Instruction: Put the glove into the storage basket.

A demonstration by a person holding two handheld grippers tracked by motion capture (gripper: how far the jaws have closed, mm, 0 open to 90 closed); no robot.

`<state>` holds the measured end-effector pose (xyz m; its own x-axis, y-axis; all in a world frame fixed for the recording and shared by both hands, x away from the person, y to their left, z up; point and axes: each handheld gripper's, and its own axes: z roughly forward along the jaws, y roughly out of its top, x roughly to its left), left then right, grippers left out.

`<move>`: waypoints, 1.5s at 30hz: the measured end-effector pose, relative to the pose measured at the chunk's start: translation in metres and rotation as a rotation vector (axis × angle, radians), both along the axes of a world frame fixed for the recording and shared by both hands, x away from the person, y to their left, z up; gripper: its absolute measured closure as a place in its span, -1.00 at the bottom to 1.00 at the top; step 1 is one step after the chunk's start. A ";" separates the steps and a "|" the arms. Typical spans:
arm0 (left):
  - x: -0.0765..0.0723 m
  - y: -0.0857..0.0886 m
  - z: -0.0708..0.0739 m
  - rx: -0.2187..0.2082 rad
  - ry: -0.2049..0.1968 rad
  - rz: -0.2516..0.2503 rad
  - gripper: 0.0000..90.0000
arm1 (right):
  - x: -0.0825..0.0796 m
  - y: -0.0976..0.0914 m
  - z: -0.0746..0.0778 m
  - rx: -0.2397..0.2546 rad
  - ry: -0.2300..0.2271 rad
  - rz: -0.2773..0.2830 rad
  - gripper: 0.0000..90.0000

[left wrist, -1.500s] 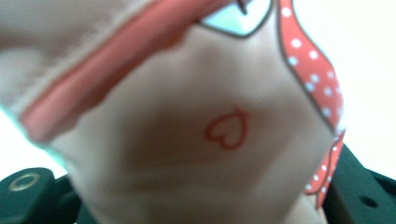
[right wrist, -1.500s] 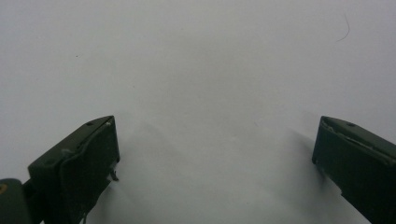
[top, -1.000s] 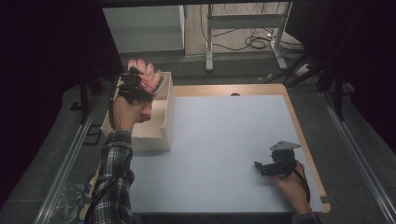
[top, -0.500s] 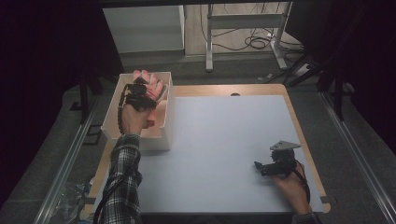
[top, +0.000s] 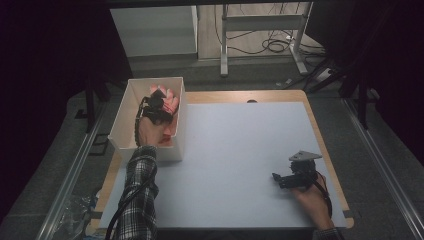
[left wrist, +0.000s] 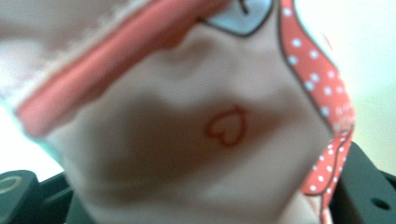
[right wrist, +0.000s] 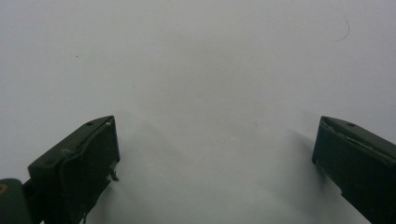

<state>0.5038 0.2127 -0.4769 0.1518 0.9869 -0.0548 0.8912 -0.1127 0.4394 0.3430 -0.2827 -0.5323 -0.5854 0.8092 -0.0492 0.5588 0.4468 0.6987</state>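
Note:
A pink cloth (top: 171,101) with a coral band, white-dotted trim and a small red heart (left wrist: 227,127) hangs inside the white box (top: 125,117) at the table's far left. My left gripper (top: 158,107) is down in that box, its black fingers (left wrist: 21,191) standing on either side of the bunched cloth. Its jaws have just been opening a little, and the cloth is still between them, hiding the pads. My right gripper (top: 278,180) rests near the table's front right corner, pointing left. Its jaws stand wide open (right wrist: 215,144) over the bare white mat (right wrist: 201,60), with nothing between them.
The white mat (top: 240,145) covers most of the wooden tabletop (top: 327,150). More pink fabric (top: 167,136) lies on the box floor. Beyond the far edge stand a metal frame (top: 260,22) and loose cables (top: 277,45) on the floor.
My left hand has come down with the pink cloth from above the box's near side into the box. The right gripper has stayed where it was.

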 end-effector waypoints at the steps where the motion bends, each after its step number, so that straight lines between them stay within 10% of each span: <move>1: 0.001 -0.001 -0.002 0.000 0.010 -0.002 -0.05 | 0.000 0.000 0.000 0.000 0.000 0.000 -0.98; 28: 0.006 -0.002 -0.007 -0.036 0.102 -0.026 -0.78 | 0.000 0.000 0.000 0.000 -0.001 0.000 -0.98; 45: -0.004 0.006 0.013 -0.056 0.057 -0.043 -0.84 | 0.000 0.000 0.000 0.000 0.000 0.000 -0.98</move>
<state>0.4995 0.2183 -0.4643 0.1893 0.9746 -0.1199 0.9097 -0.1281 0.3950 0.3429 -0.2827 -0.5323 -0.5855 0.8092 -0.0496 0.5586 0.4470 0.6987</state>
